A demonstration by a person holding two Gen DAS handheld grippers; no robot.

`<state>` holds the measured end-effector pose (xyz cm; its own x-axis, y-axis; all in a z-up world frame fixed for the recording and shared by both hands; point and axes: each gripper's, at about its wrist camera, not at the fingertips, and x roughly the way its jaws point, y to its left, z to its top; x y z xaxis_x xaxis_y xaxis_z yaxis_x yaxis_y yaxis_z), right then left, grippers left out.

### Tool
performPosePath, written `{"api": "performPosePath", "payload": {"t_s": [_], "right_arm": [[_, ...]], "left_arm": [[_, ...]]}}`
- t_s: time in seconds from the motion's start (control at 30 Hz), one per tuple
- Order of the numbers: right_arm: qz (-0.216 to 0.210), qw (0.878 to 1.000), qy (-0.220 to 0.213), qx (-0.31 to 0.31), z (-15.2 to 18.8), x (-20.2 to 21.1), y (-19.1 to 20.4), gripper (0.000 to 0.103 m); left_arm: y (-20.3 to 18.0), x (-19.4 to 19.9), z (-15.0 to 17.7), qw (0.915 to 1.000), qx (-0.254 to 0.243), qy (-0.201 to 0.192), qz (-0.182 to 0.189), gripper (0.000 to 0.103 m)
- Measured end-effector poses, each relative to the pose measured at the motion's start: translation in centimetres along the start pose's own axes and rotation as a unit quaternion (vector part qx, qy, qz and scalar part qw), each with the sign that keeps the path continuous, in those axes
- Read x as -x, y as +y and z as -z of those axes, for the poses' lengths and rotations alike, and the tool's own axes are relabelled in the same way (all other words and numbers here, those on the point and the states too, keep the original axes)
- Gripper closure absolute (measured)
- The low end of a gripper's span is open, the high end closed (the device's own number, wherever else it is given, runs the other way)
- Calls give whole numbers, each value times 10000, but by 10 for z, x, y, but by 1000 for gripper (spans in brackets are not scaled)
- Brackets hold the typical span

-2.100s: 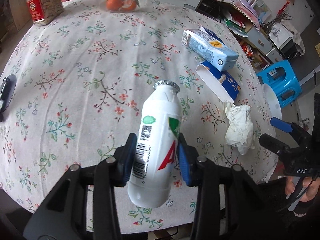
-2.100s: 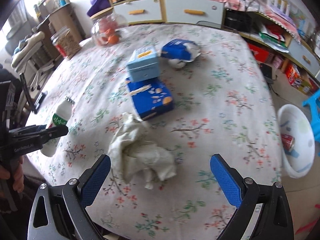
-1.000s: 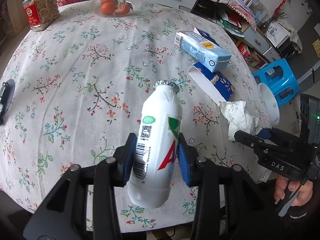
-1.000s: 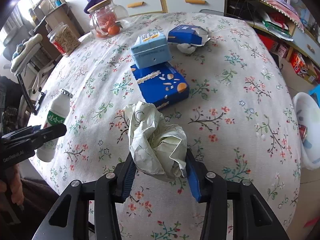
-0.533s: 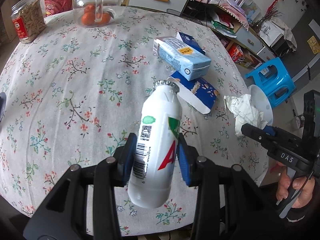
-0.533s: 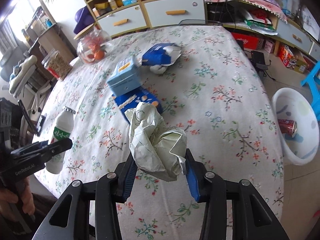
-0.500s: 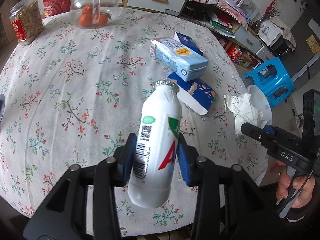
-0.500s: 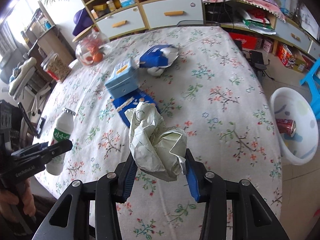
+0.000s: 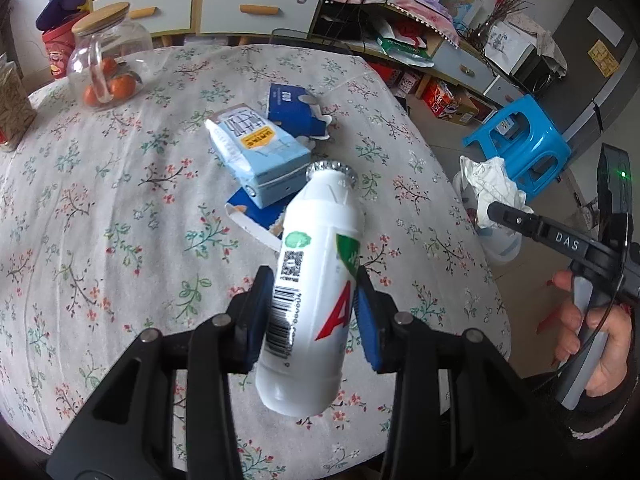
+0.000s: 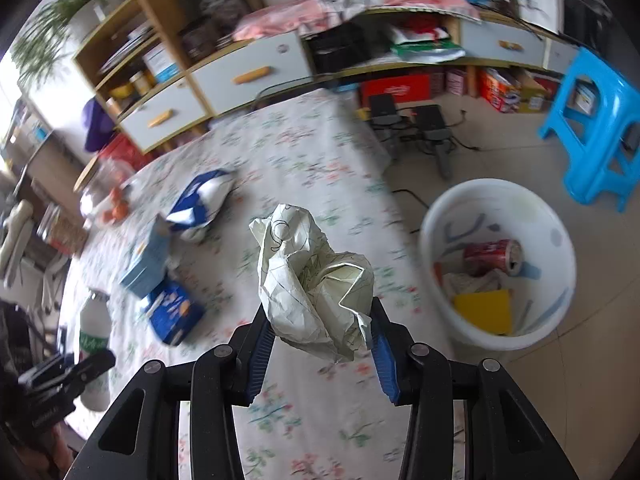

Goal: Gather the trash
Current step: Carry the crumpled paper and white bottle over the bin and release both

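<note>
Cluttered room, floral bench point(image 9: 100, 208), white bin point(image 10: 496, 204) on the floor beside it.
My right tool point(image 10: 320, 344) is clamped on crumpled paper point(image 10: 312, 280) near the bin; my left tool point(image 9: 316, 312) grips a white bottle point(image 9: 312, 288) above the bench. A can point(image 10: 494, 256) and scraps lie binned; a milk carton point(image 9: 256, 148) and blue boxes point(image 9: 292, 110) remain, I judge.

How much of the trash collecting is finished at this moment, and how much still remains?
Done: the white bin on the floor already holds a red can and other scraps. In hand: the left gripper clamps a white bottle, and the right gripper clamps crumpled paper; neither is over the bin yet. Left: a light blue carton and two dark blue packages lie on the table.
</note>
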<state>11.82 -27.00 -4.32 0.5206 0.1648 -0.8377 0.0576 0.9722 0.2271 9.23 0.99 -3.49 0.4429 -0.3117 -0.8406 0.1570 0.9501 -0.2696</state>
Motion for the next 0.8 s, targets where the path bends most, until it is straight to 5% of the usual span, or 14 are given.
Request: {"api": "performPosePath", "payload": {"t_s": [0.43,0.6,0.8], "right_arm": [[710,9920,-30,-1042,-33,-5,-114,57],[624,9898,42,-1279,-32,-1,-142,35],[569,9888,-56,-1377,-26,18,-165,33]], "left_arm": [[-75,-45,-30,9985,-386,238,310,61],[-113,-65,-44,9967,-615,291,439,61],[-158,-93,-54,9936,-813,433,658,61]]}}
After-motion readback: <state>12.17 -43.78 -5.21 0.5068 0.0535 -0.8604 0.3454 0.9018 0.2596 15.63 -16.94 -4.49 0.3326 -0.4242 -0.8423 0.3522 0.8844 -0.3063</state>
